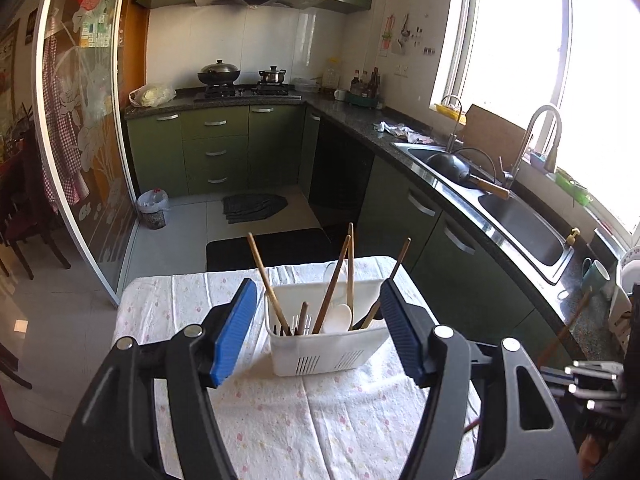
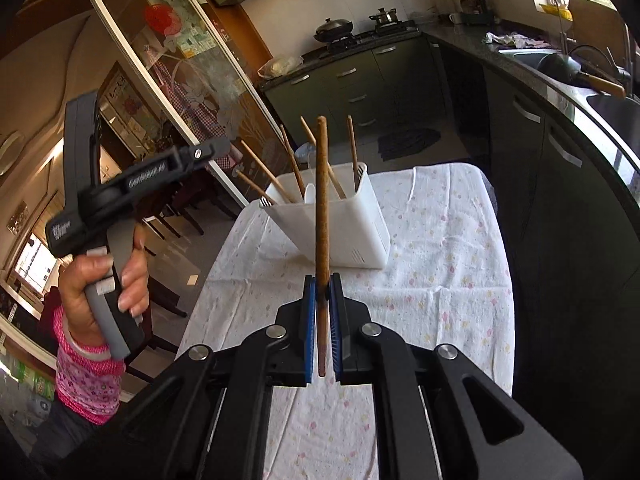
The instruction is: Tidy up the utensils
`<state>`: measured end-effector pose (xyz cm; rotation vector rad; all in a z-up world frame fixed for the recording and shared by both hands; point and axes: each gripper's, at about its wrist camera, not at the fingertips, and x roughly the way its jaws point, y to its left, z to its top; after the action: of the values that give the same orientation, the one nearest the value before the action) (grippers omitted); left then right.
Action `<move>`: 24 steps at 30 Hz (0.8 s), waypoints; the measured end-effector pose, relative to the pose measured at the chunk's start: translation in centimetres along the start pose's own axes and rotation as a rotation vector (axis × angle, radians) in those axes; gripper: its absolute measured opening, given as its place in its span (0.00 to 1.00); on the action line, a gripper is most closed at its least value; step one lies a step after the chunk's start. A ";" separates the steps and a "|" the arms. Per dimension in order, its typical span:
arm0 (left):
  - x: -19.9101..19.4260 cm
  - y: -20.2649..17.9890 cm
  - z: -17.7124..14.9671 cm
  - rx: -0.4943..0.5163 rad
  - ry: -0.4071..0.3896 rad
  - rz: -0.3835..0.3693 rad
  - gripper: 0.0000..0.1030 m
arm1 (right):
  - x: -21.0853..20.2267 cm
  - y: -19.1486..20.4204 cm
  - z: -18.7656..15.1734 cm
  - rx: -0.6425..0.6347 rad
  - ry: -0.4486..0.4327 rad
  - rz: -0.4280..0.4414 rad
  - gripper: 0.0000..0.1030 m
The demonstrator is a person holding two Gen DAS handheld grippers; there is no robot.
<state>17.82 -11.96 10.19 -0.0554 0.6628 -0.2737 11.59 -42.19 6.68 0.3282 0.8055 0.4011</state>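
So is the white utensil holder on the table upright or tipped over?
Upright. The white utensil holder stands on its base on the tablecloth, open top up, chopsticks leaning out of it.

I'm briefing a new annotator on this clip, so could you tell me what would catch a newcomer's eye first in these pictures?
First, the brown chopstick standing upright, clamped in the right gripper over the cloth-covered table. Beyond it sits the white utensil holder, bristling with chopsticks and a white spoon. The left gripper is wide open, its blue pads either side of that holder in its own view.

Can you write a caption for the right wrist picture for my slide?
Right claw pinches a brown chopstick upright, before the white utensil holder on the flowery tablecloth.
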 end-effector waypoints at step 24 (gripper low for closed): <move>-6.5 9.9 -22.0 -0.205 -0.003 0.158 0.65 | 12.7 1.4 7.8 -0.051 -0.134 -0.185 0.07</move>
<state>1.66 0.09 -4.60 -0.1986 0.6865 -0.0523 25.10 -36.08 4.40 0.2279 0.6866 0.2239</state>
